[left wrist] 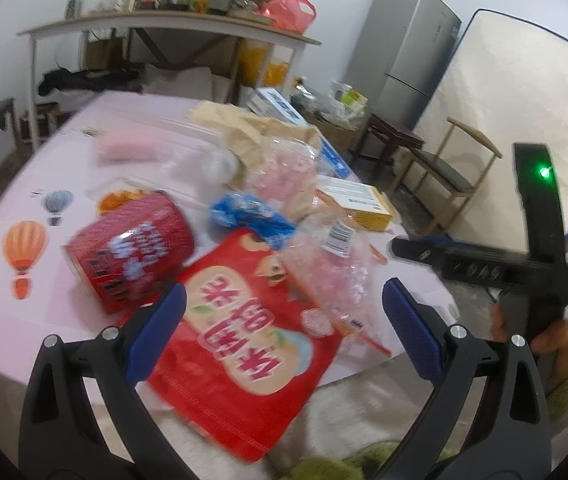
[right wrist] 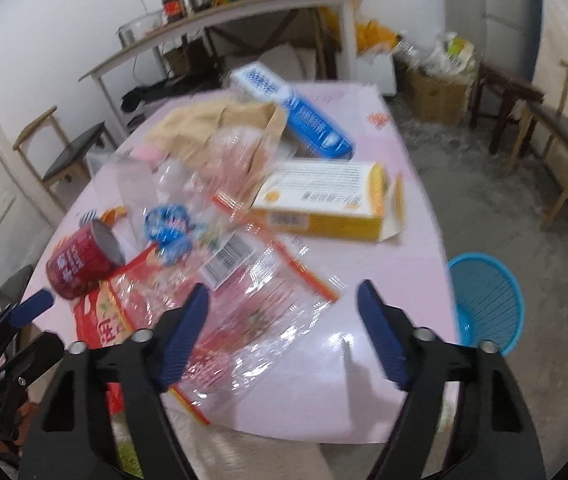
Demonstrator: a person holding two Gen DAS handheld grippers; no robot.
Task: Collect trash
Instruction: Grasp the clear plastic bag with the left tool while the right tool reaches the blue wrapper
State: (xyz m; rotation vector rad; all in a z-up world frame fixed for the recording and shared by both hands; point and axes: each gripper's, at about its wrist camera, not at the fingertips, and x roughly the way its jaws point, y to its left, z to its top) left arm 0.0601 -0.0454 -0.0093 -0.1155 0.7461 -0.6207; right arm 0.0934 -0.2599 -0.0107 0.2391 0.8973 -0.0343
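Trash is spread over a pink table [right wrist: 396, 248]. In the left wrist view my left gripper [left wrist: 284, 300] stands open above a red snack bag [left wrist: 243, 344], with a red can [left wrist: 131, 248] lying on its side to the left. My right gripper [right wrist: 284, 300] is open too, held over a crinkled clear plastic wrapper [right wrist: 259, 304]; its pads do not press on it. A blue wrapper [right wrist: 171, 232], a yellow box [right wrist: 324, 204] and a blue-and-white carton [right wrist: 296, 116] lie farther back. One finger [right wrist: 31, 306] of my left gripper shows at the left edge.
A blue plastic basket [right wrist: 488, 304] stands on the floor by the table's right corner. A brown paper bag [right wrist: 219, 124] lies mid-table. Chairs [right wrist: 564, 148] stand around, with a cluttered shelf table [left wrist: 163, 24] and a fridge [left wrist: 408, 52] behind. A hand [left wrist: 556, 340] holds the right gripper's body.
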